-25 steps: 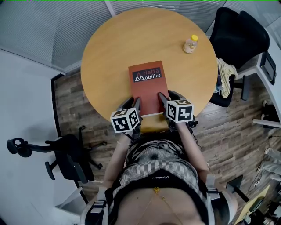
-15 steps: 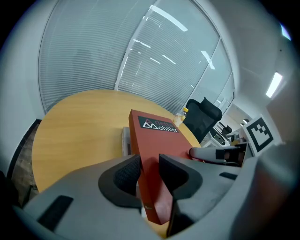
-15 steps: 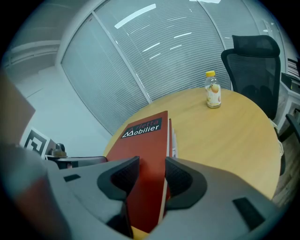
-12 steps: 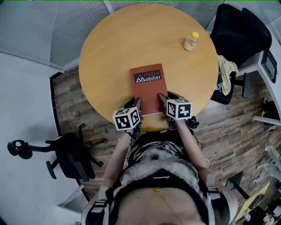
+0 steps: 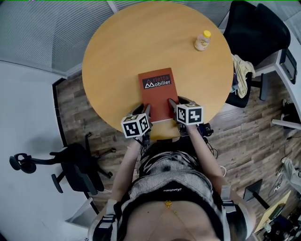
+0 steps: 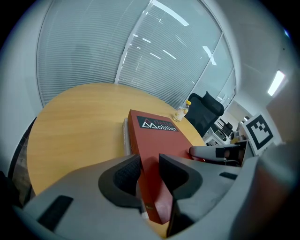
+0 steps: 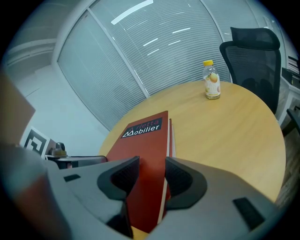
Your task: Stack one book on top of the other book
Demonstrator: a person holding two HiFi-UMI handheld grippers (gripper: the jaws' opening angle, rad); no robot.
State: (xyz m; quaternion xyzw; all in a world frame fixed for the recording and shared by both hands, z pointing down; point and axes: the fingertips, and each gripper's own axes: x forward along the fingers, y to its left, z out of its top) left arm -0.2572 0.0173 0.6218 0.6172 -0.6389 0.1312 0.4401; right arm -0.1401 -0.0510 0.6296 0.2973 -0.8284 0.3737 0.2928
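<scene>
Bright, even light from overhead filled the room; white strip-lamp streaks [image 6: 165, 12] glared on the grey slatted glass wall [image 7: 154, 61]. The round tan wooden table [image 5: 127, 47] carried a mild sheen and only faint, soft shadows. The head view was sharp, its edges curved. Both gripper views bulged like fisheyes, with black corners. The left gripper [image 6: 149, 161] and right gripper [image 7: 152, 163] sat close and blurred, while the white lettering on the matte rust-red book [image 6: 150, 136] read crisp
</scene>
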